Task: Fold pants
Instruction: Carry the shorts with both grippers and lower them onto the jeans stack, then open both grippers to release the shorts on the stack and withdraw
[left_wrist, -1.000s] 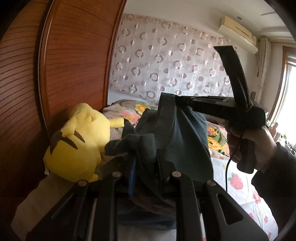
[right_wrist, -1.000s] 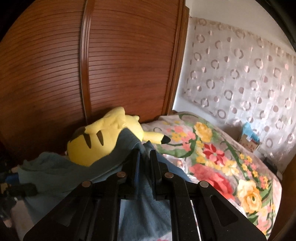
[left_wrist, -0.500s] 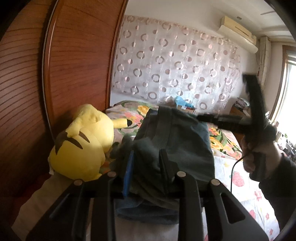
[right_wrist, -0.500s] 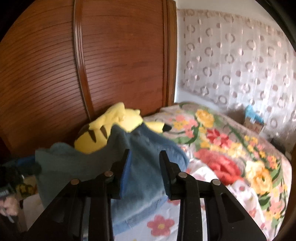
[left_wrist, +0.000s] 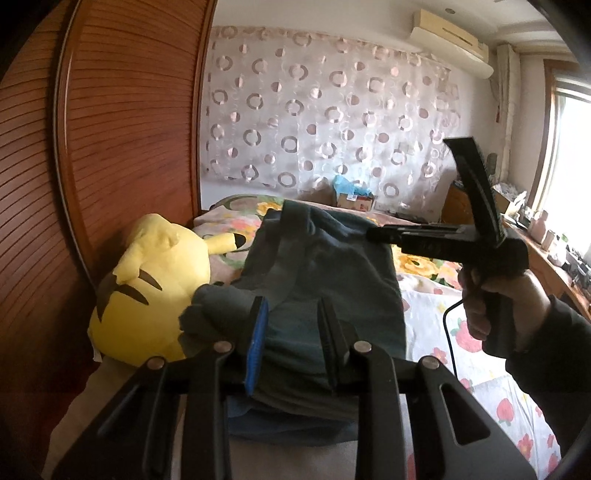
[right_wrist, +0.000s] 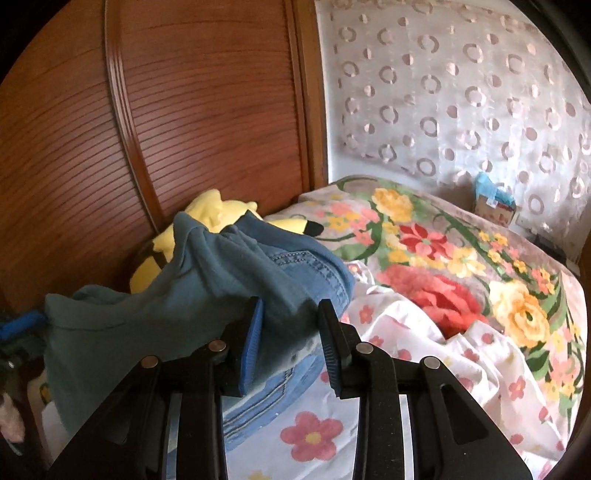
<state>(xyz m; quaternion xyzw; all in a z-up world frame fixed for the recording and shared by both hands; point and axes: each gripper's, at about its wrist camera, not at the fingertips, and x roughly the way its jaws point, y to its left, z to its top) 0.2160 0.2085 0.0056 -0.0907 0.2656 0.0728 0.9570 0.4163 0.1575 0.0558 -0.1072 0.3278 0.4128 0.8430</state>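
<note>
The dark teal pants lie folded on a pair of blue jeans on the bed. In the left wrist view my left gripper is open. The near end of the pants lies loose between its fingers, and no pad presses on it. My right gripper is open too, with a corner of the teal pants lying in its gap over the jeans. The left wrist view also shows the right gripper at the far edge of the pants, with a person's hand holding it.
A yellow plush toy leans on the wooden headboard, touching the left side of the pants. A floral blanket and a white flowered sheet cover the bed to the right. A small box stands by the curtain.
Both grippers were shut on the teal pants and have opened. The pants have dropped from hanging stretched to lying on the jeans. The right gripper has sunk and drawn back.
</note>
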